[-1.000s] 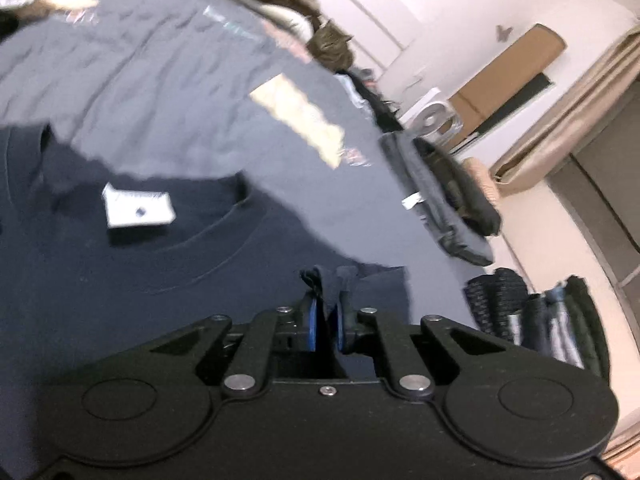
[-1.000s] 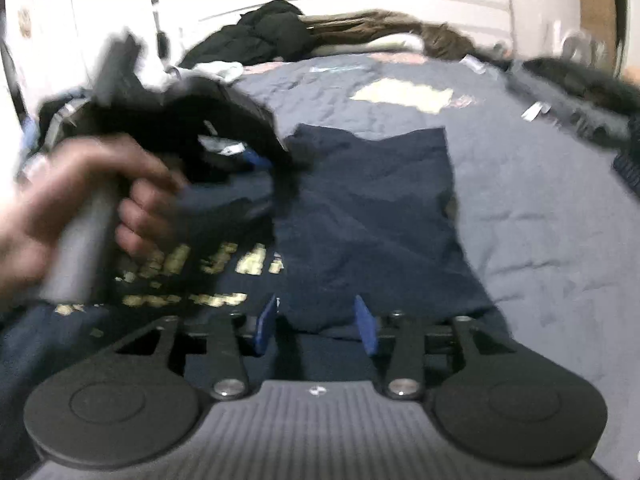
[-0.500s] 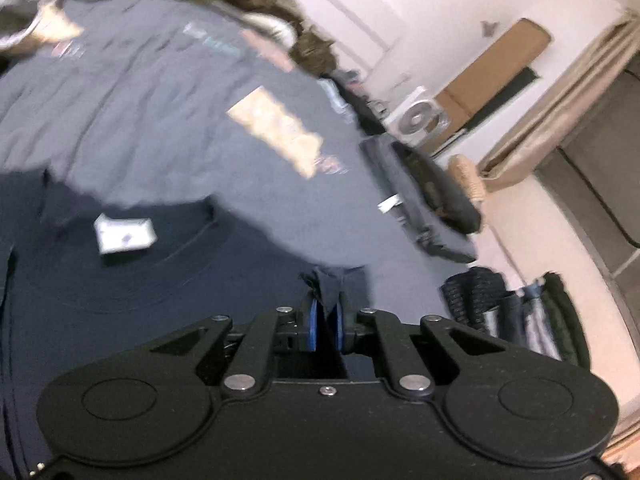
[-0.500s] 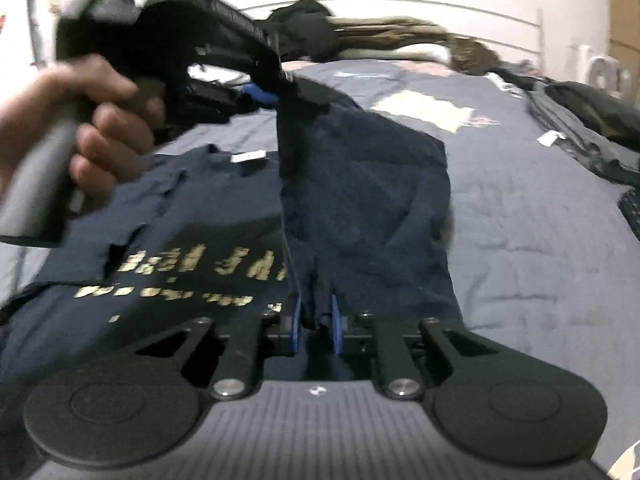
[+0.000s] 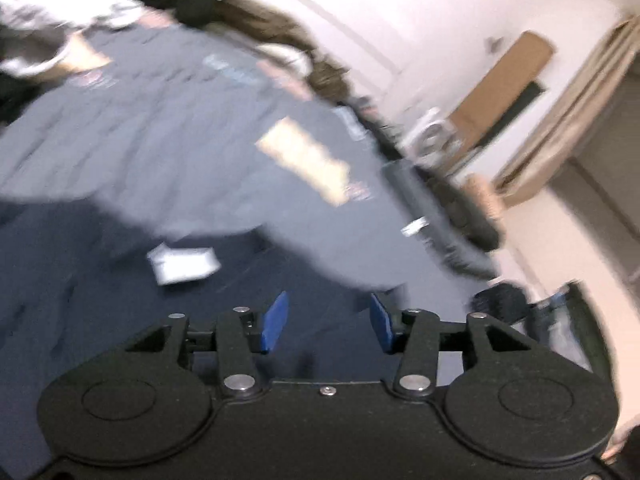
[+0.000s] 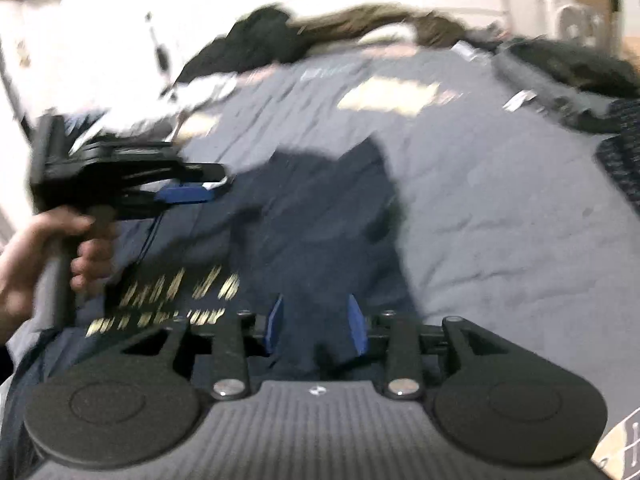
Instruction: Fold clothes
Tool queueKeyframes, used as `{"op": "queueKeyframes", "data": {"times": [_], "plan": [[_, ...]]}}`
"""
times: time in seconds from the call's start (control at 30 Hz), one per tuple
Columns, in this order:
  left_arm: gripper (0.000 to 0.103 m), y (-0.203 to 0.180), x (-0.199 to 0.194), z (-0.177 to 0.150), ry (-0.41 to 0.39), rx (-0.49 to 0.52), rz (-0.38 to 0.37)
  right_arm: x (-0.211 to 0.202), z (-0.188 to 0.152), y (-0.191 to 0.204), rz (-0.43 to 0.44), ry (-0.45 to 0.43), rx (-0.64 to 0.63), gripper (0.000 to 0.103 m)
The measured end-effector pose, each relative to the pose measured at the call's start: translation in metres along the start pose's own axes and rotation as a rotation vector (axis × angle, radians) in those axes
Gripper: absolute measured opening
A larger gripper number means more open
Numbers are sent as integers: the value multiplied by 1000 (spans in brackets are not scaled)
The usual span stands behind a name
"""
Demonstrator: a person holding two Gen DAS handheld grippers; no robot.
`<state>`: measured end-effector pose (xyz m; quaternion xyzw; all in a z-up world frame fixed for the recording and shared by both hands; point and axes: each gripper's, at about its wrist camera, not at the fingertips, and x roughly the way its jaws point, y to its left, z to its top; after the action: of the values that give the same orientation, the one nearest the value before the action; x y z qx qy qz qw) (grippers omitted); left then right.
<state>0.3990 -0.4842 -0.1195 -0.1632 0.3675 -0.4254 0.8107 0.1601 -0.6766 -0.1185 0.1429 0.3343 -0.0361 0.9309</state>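
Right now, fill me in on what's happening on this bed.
A person is folding a navy T-shirt spread on a grey-blue bedspread, holding a gripper in each hand. One side of the shirt lies folded over toward the middle, next to its gold lettering. The left gripper and the right gripper both hover over the fabric with jaws open, holding nothing. Other clothes are piled at the far end of the bed.

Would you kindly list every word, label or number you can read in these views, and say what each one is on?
None can be read; all are blurred.
Gold lettering on the navy T-shirt, two rows: smeared, unreadable.
White neck tag on the shirt: no text made out.
Pale patch on the grey bedspread: blurred.
Small white tag on a dark garment: unreadable.
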Motion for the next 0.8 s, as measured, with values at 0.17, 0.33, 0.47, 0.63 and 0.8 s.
{"op": "queueKeyframes", "data": {"times": [0.17,0.33,0.47,0.63,0.8], "plan": [[56,-51,61,9,110,160,-51,10,-9,1,-19,-25,-16,36],[55,-61,136,1,232,221,5,30,-25,-3,-122,-39,-13,36],[7,-39,174,-4,307,198,36,42,-33,-6,-126,29,-41,36],[8,-10,175,-2,262,116,49,41,-32,-12,-113,47,-19,36],[8,15,158,5,159,6,50,41,-33,-17,-91,77,-11,36]]}}
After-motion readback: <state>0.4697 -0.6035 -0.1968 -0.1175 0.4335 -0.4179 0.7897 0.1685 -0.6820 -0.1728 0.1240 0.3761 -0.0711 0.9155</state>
